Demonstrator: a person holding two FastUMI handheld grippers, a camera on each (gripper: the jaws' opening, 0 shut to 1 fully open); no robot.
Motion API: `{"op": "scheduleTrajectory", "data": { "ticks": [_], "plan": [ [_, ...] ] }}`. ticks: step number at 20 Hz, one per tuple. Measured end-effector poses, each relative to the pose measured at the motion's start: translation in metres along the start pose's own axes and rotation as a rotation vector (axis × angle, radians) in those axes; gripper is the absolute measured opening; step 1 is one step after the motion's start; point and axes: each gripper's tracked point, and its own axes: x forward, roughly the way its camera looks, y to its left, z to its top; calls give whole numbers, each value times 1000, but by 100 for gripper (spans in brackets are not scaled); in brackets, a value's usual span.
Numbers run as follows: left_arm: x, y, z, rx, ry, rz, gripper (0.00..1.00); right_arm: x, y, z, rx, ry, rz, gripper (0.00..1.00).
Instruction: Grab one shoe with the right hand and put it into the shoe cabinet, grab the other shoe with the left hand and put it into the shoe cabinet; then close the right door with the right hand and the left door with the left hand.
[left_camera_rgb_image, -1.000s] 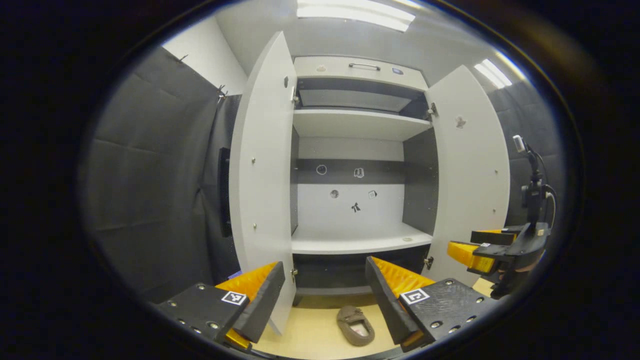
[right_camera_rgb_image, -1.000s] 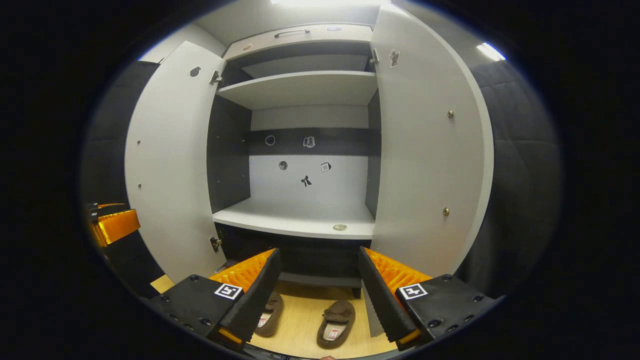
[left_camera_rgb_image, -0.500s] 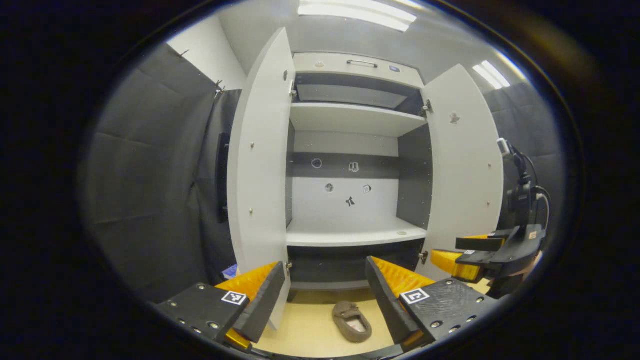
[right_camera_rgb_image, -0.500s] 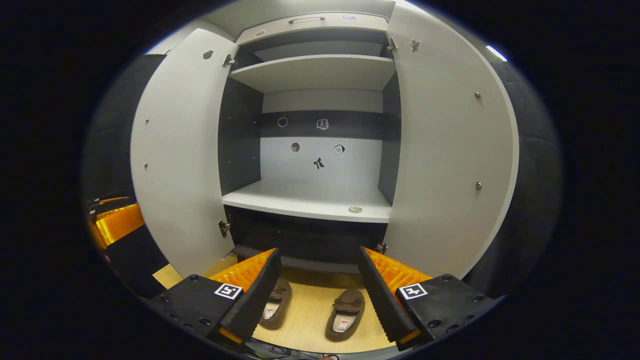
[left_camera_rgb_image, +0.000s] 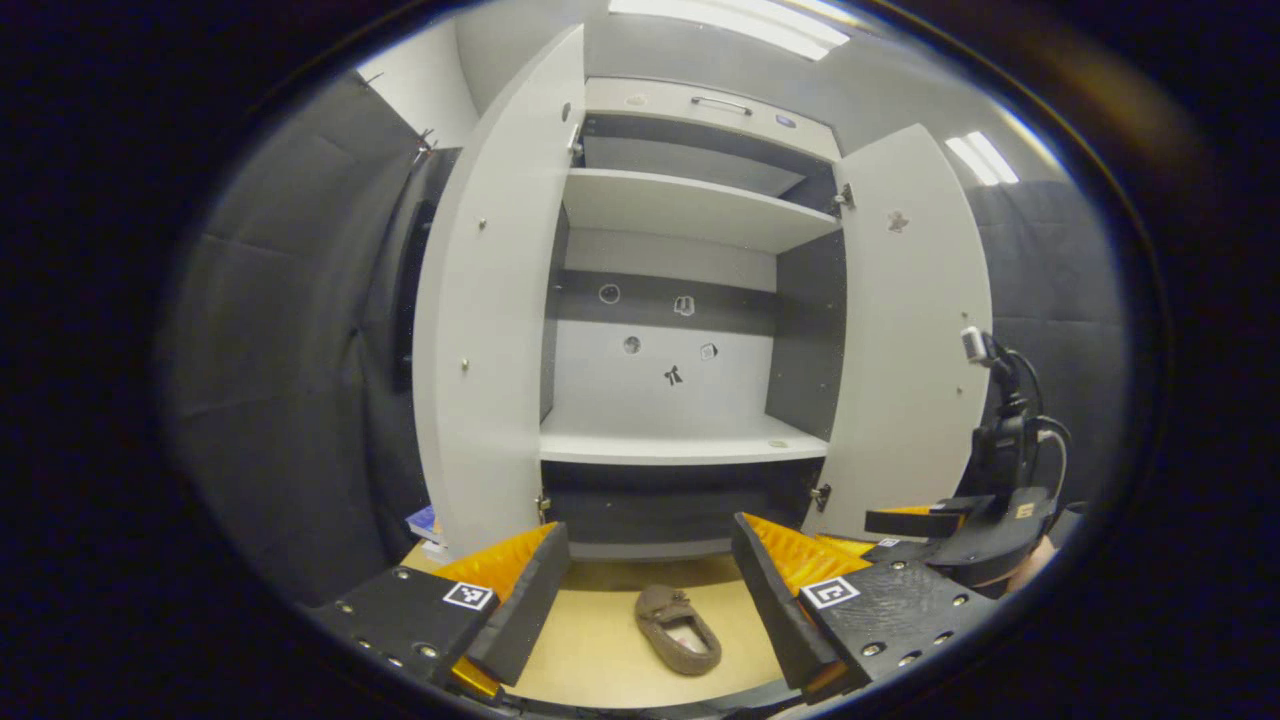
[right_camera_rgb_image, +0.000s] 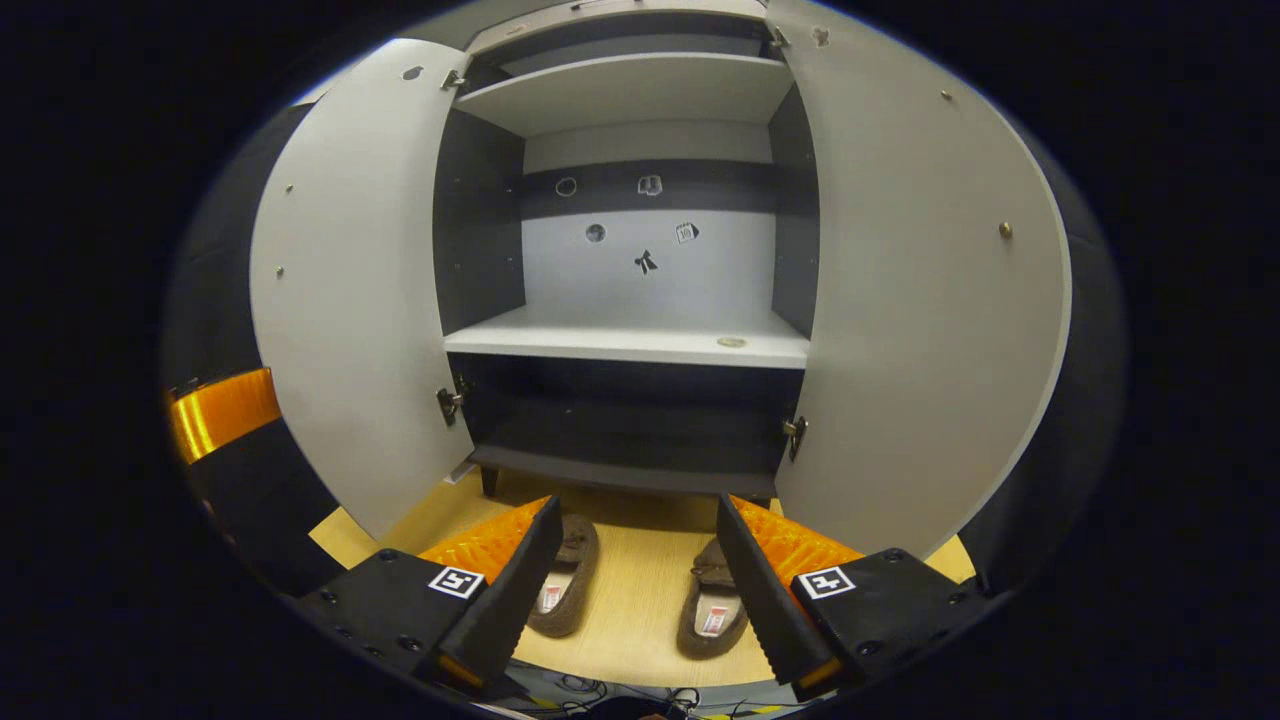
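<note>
Left gripper view: left gripper (left_camera_rgb_image: 650, 590) fingers wide, empty; one brown slipper (left_camera_rgb_image: 678, 630) on the floor before the open shoe cabinet (left_camera_rgb_image: 690, 450).

Right gripper view: right gripper (right_camera_rgb_image: 635, 585) fingers wide, empty, above two slippers; right slipper (right_camera_rgb_image: 712, 610) nearest. Descend straight, straddle it across its width, then close.

Two brown shoes (right_camera_rgb_image: 565, 590) (right_camera_rgb_image: 712, 612) lie side by side on the wooden floor (right_camera_rgb_image: 640, 610), just before the shoe cabinet (right_camera_rgb_image: 625, 345).
</note>
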Motion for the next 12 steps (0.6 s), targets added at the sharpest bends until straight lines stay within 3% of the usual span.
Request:
{"op": "scheduleTrajectory", "data": {
  "ticks": [3, 12],
  "plan": [
    [8, -13, -10, 12, 36, -47, 95, 16, -7, -36, 15, 106, -12, 98],
    [53, -14, -38, 17, 137, -53, 95, 74, -23, -124, 92, 376, -29, 96]
  ]
}}
